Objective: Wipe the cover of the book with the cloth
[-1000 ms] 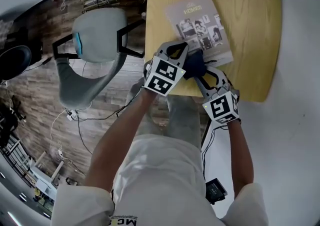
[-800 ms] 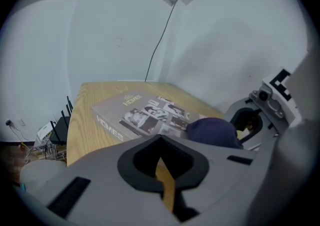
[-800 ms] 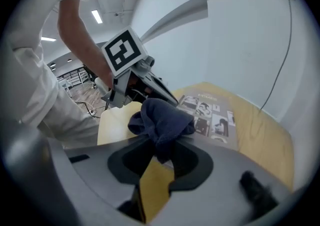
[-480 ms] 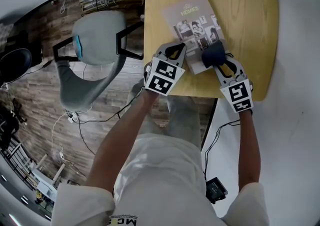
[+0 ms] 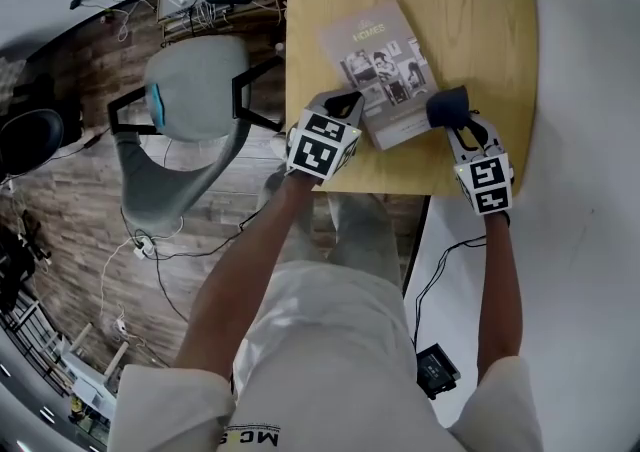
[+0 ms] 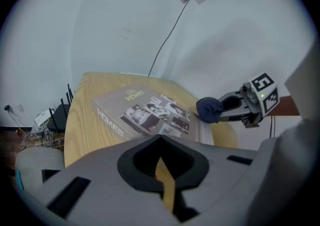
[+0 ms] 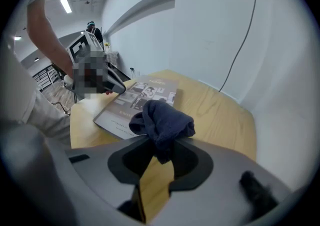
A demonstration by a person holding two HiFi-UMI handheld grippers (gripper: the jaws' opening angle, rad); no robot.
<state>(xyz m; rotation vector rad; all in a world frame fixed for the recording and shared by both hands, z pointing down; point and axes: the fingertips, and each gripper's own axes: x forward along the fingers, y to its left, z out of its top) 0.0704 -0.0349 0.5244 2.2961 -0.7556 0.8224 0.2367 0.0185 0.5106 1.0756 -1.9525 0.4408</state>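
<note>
Pale wooden desk [image 5: 485, 20] with a grey softcover book with photos on its cover [image 5: 380, 65] lying flat, cover up, on the near left part of the top, slightly skewed. Right gripper [image 5: 458, 123] has its jaws clamped on a bunched dark blue cloth [image 7: 162, 122]; the wad sticks out past the jaw tips. The cloth sits just beside the book's near right corner, over bare desk rather than on the cover; contact with the book edge is unclear. Left gripper [image 5: 350, 100] has its jaws closed together with nothing between them, only a thin slit of desk wood showing through. Its tips are at the book's near left corner. Grey office chair with black armrests [image 5: 195, 90] stands on the wood floor left of the desk.
</note>
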